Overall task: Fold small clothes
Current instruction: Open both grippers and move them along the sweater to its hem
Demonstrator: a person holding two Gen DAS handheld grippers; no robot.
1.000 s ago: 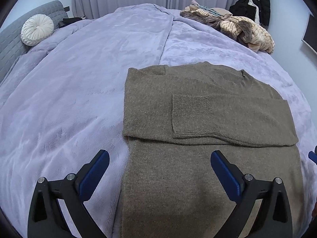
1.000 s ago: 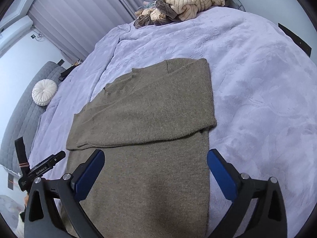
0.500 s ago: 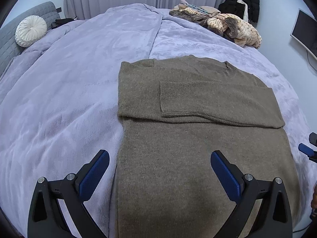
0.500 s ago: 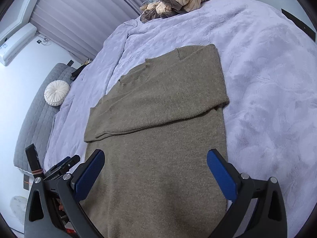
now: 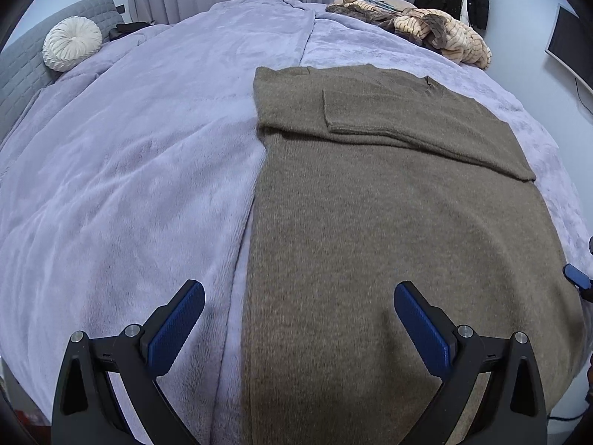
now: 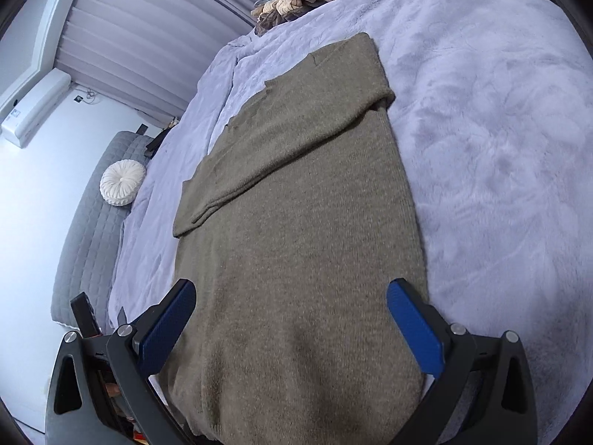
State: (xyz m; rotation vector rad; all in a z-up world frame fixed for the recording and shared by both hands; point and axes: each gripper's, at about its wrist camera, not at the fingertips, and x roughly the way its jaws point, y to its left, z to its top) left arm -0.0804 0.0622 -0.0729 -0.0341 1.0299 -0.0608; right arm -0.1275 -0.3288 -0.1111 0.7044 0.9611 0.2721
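Olive knit sweater (image 5: pixel 389 222) flat on lavender bed (image 5: pixel 129 185), sleeves folded across | left tongs (image 5: pixel 298 324) and right tongs (image 6: pixel 291 319) spread, empty | soft, limp, light; best pinched at hem corners

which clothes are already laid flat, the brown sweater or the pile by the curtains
The brown sweater: spread flat on the blanket, sleeves folded across. The beige striped pile is crumpled.

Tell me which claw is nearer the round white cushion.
Left. The left claw hangs open over the brown sweater's left edge, the side where the round white cushion lies. The right claw hangs open over the sweater's opposite edge.
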